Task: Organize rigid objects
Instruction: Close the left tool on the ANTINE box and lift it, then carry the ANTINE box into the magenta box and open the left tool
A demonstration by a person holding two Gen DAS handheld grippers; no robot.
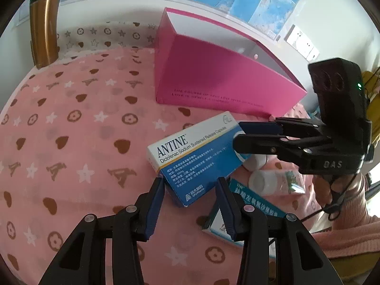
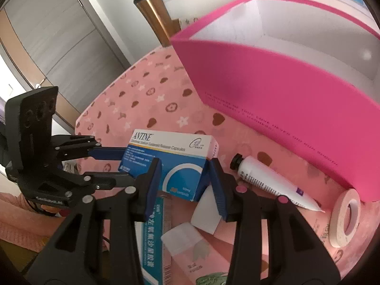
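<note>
**Both grippers at the medicine carton**

A pink patterned blanket carries an open magenta box. In front of it sits the blue-and-white ANTINE carton, raised off the blanket. The right gripper pinches its end between both pads. The left gripper straddles its opposite corner; whether those pads press, I cannot tell. A white tube and tape roll lie nearby.

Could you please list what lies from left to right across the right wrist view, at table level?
Left gripper → ANTINE box → white tube → tape roll.
</note>
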